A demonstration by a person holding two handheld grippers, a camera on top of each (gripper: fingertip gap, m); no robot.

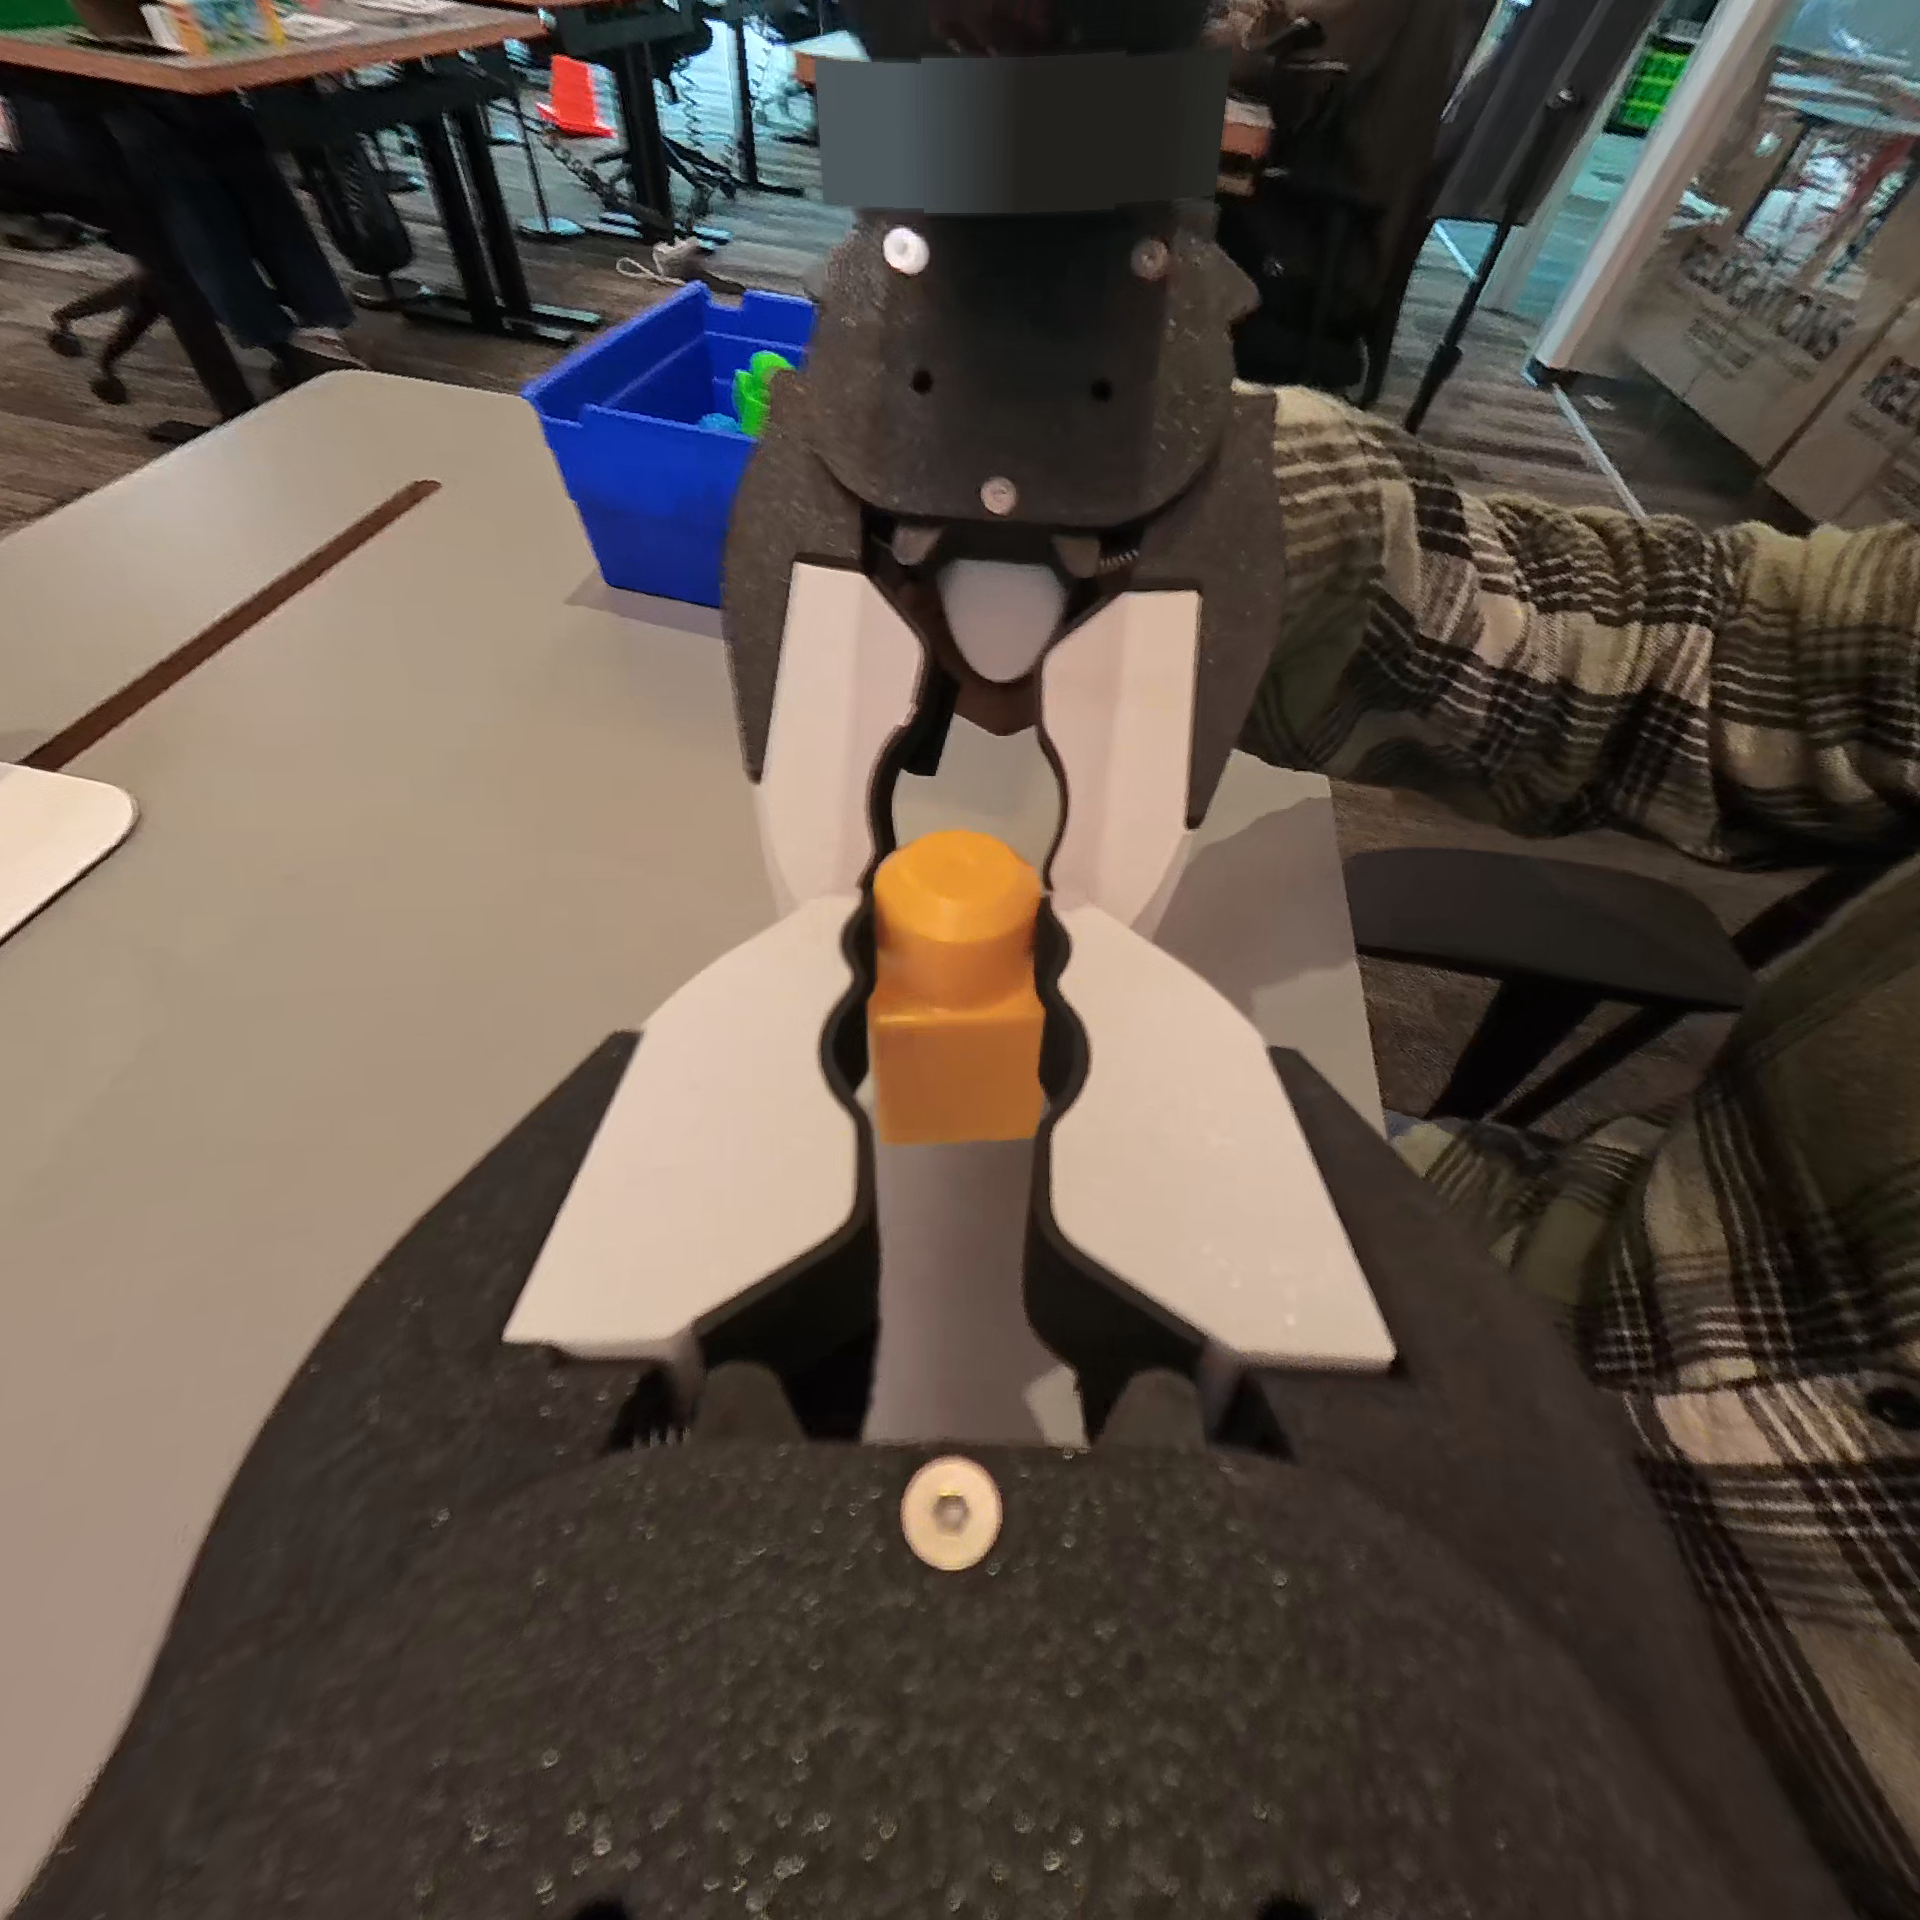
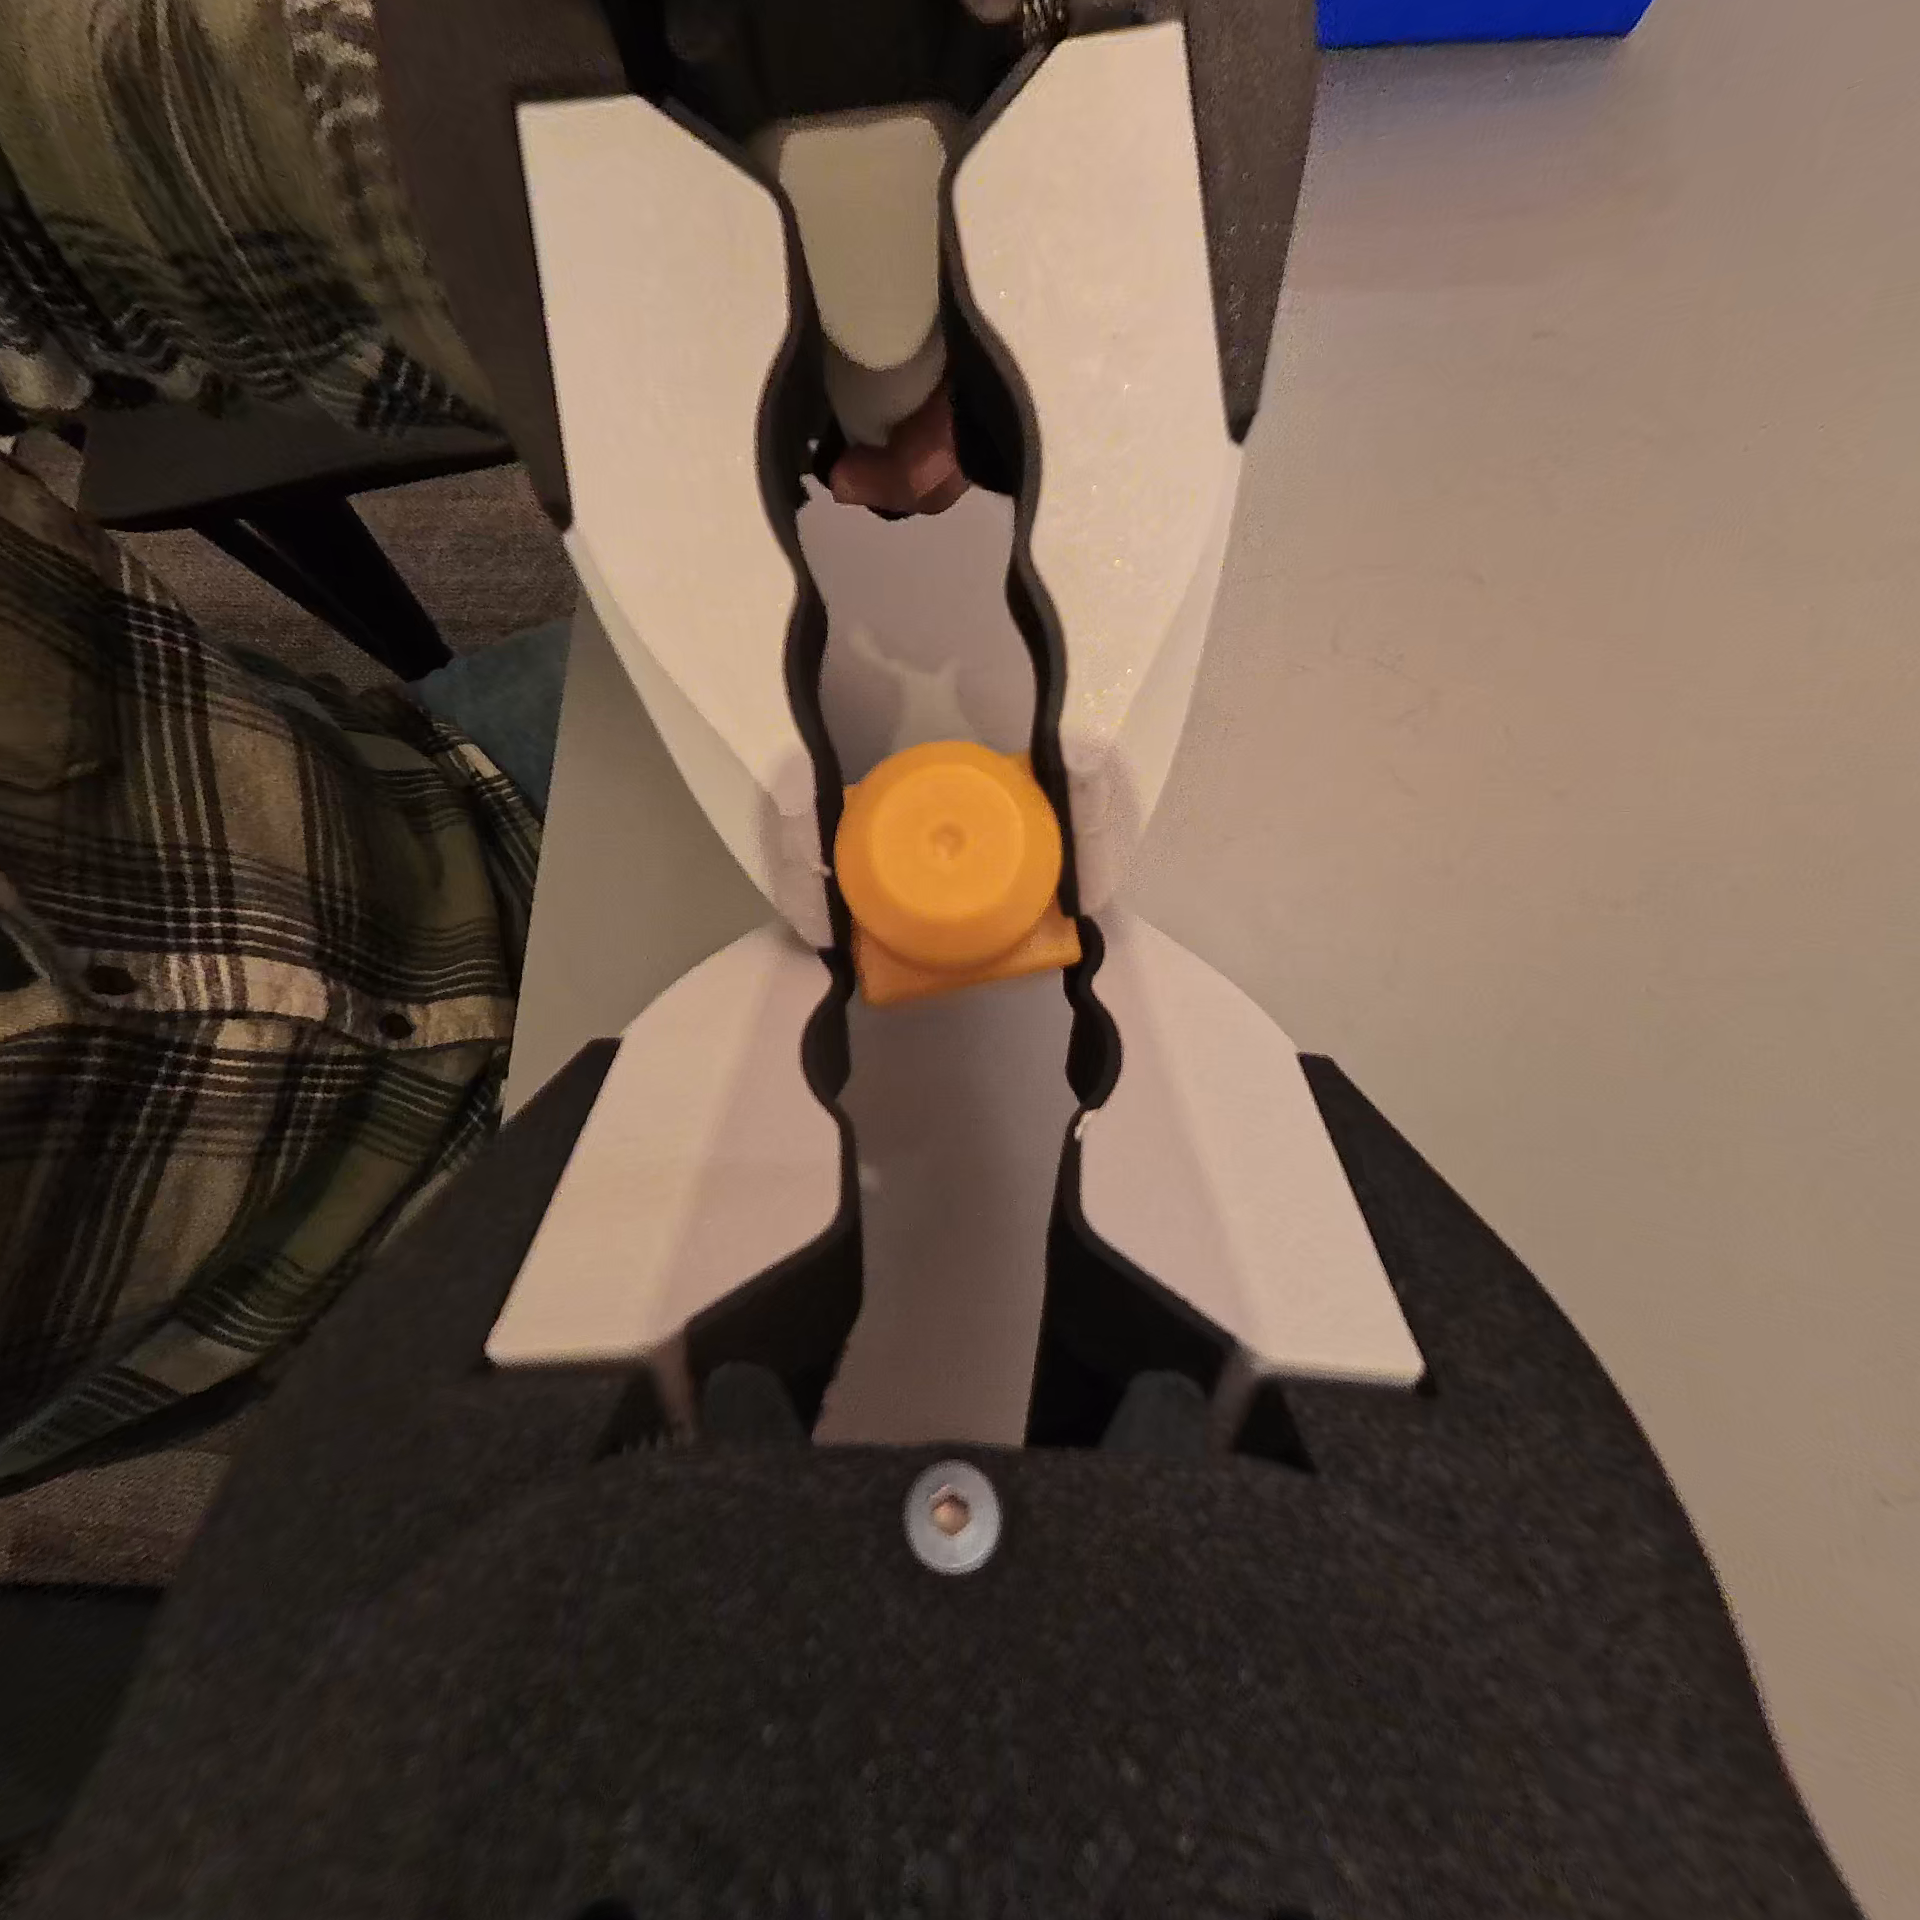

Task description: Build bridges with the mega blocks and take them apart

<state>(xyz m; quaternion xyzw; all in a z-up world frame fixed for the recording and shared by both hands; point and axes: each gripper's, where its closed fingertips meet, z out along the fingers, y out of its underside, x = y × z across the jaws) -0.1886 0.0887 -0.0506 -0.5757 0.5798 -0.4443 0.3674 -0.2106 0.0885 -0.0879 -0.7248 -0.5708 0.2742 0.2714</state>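
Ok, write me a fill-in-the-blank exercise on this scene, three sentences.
1. The left gripper and the right gripper both close on a block whose colour is ____.
2. The block has ____ stud on top.
3. The bin farther back on the table is ____.

Missing words: orange; one; blue.

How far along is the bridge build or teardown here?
No bridge stands on the grey table. In hand: one orange single-stud block, with the left gripper and right gripper both around it. Other pieces sit in the blue plastic bin; which phase is unclear.
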